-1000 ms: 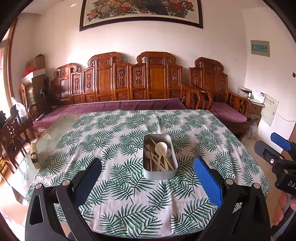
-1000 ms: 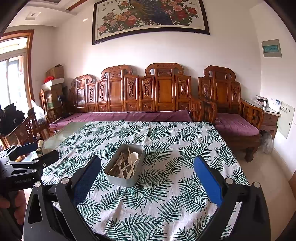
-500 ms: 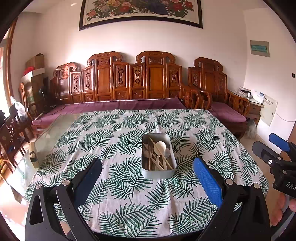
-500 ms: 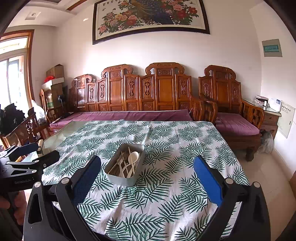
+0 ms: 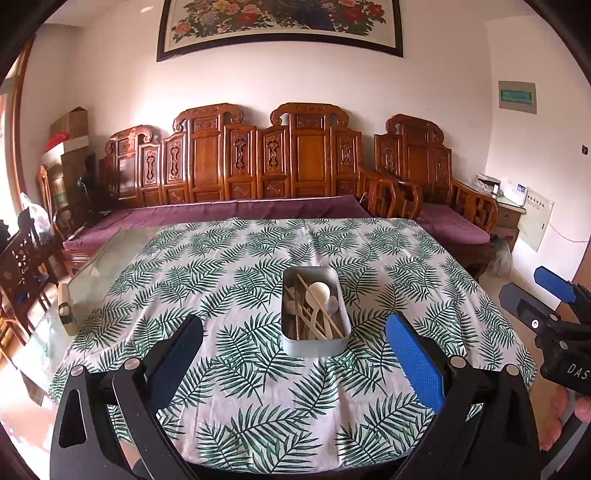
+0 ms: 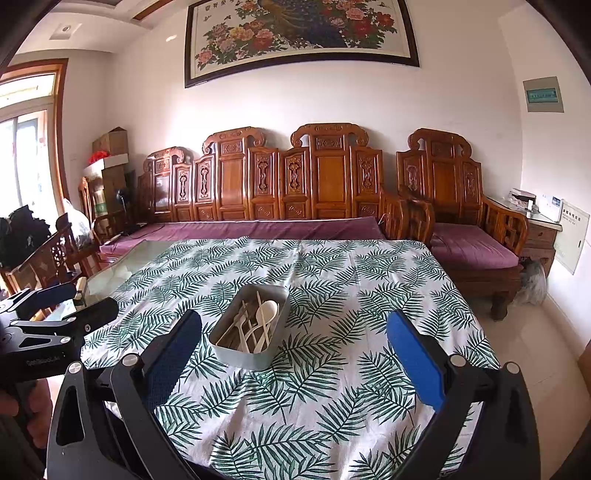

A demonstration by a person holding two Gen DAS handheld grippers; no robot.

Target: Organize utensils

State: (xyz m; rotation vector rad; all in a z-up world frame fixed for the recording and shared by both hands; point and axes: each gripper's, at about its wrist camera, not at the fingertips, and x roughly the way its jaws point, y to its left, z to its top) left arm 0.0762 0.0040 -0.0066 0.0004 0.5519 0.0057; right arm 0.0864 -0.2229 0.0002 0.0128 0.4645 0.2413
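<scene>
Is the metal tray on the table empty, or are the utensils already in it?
Not empty. The metal tray holds a jumbled pile of pale spoons and chopsticks, crossing each other.

A home living room is shown. The back wall is lined by a long carved wooden sofa (image 6: 280, 177) fitted with purple cushions, and a matching armchair (image 6: 458, 206) is set just beside it on the right. A large framed painting of peonies (image 6: 299, 33) is hung on the white wall above the sofa. In front of the seating, a glass-topped table (image 5: 110, 258) is covered by a cloth printed with green palm leaves (image 6: 351, 295). Cardboard boxes (image 6: 110, 142) are stacked in the left corner, daylight is admitted by a wood-framed window (image 6: 26, 147) on the left, and a pale tiled floor (image 6: 546, 332) is seen on the right.
</scene>
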